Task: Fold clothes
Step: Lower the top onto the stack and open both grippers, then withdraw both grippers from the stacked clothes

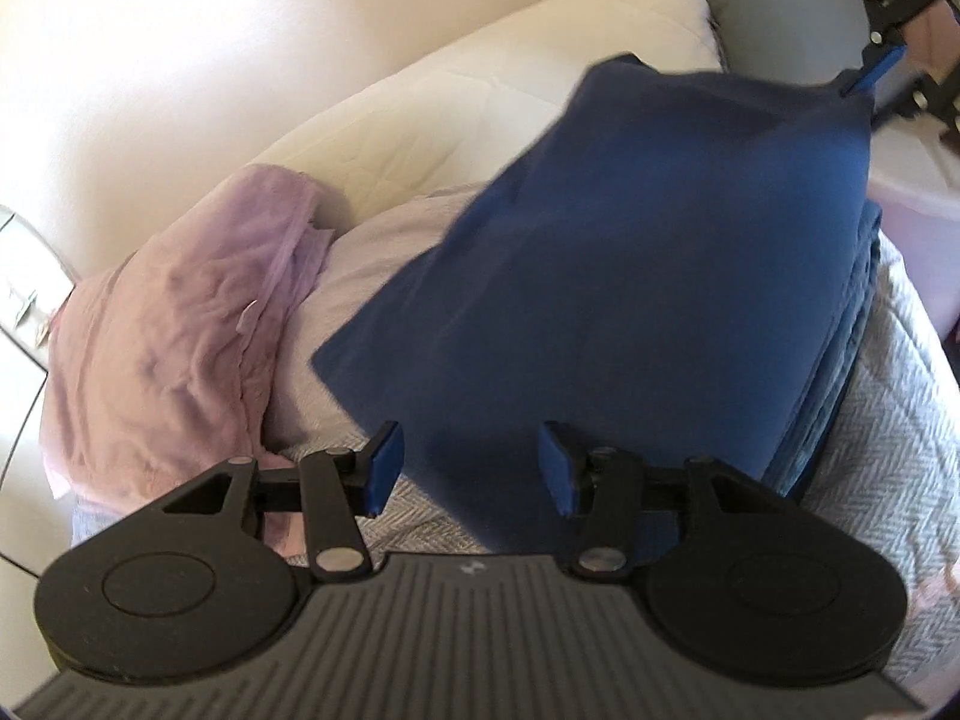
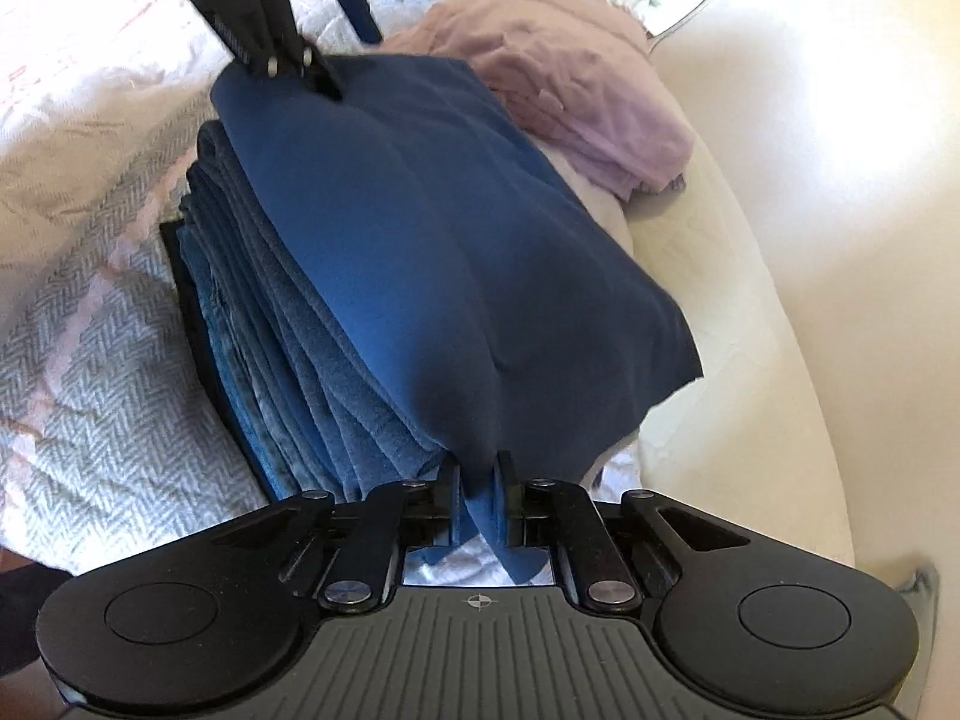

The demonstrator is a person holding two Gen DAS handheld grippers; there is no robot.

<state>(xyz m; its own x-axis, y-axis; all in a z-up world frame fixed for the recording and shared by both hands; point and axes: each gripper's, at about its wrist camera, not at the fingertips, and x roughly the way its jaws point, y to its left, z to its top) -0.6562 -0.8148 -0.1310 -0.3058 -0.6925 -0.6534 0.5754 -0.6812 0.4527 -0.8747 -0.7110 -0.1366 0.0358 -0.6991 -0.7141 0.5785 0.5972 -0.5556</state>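
The right gripper pinches the near corner of a navy blue cloth draped over a stack of folded blue clothes on the herringbone bedspread. The left gripper stands open, empty, above the cloth's opposite edge. Laying the fold flat seems underway; next, release and smooth it square on the stack.

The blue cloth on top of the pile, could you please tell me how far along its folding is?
Done: a stack of folded blue cloths already sits on the bed cover. In hand: the right claw is shut on one corner of the blue cloth, which drapes over that stack; the left claw stands open by its other end. Left: laying this cloth flat and folding the crumpled pink garment beside it.
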